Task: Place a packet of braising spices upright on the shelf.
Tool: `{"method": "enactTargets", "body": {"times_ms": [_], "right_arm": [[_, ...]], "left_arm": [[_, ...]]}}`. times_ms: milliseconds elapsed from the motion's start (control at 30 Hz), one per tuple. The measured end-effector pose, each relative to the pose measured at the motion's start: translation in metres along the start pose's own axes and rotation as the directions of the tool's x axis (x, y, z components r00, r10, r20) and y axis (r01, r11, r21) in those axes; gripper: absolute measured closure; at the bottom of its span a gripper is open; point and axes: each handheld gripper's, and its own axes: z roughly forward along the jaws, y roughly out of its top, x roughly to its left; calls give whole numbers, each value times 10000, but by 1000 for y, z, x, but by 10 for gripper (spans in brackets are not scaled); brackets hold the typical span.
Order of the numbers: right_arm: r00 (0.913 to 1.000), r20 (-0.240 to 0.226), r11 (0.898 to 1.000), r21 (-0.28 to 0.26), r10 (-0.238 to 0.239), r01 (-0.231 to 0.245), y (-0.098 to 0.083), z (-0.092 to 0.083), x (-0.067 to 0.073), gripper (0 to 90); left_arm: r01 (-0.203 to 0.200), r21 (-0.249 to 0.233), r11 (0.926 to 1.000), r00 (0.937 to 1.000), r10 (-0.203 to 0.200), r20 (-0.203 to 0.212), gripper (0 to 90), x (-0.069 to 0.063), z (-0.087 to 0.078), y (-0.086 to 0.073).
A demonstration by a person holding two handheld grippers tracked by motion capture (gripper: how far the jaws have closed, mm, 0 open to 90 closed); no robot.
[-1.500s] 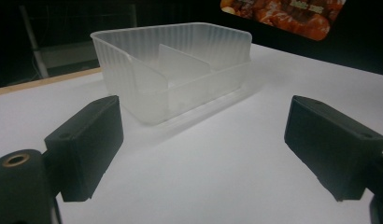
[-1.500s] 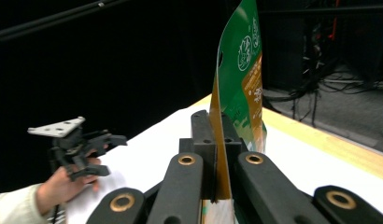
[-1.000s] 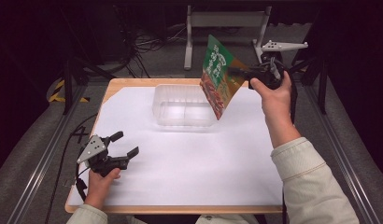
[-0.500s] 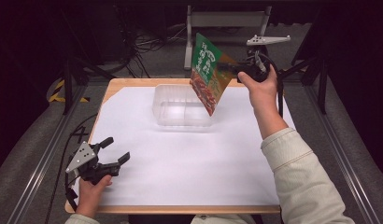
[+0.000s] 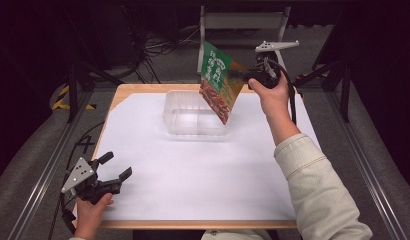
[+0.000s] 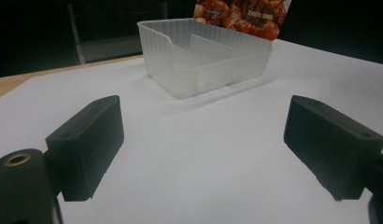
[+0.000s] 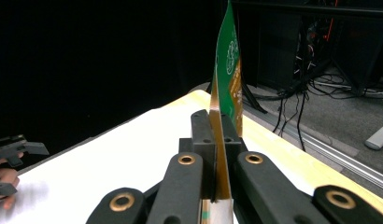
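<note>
Snack packet [image 5: 218, 82], green at the top with a printed picture of brown food below, hangs tilted in the air above the far right part of the clear plastic tub [image 5: 195, 116]; we see its lower corner over the tub's rim, and we cannot tell whether it touches. We note a wooden table [image 5: 143, 90] covered almost wholly by a white sheet [image 5: 203, 175], bare wood showing along the far and near edges. Round the table the room is dark; grey floor, black cables and a pale metal frame lie beyond the far edge, and metal rails run along both sides.

We record the tub standing on the sheet towards the far side, near the middle. It is translucent, with one inner partition [image 6: 213, 46], and we see nothing lying inside it.

We find the right gripper [image 5: 240, 76] clamped flat on the packet's edge, its jaws pressed together with only the packet between them. The left gripper [image 5: 115, 167] rests low at the near left corner, jaws spread wide and holding nothing
</note>
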Motion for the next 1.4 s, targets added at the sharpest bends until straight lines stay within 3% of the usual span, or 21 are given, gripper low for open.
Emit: {"method": "enactTargets", "body": {"times_ms": [933,1400], "right_arm": [[9963,825,9967,764,219,-282,-20,27,-11,900],[9952,796,9931,982,565,-643,-28,36,-14,900]], "left_arm": [[95,-41,9999,10000,-95,12,129,0,0,-1],[103,-20,9999,9999,-103,126,128,1,6,1]]}}
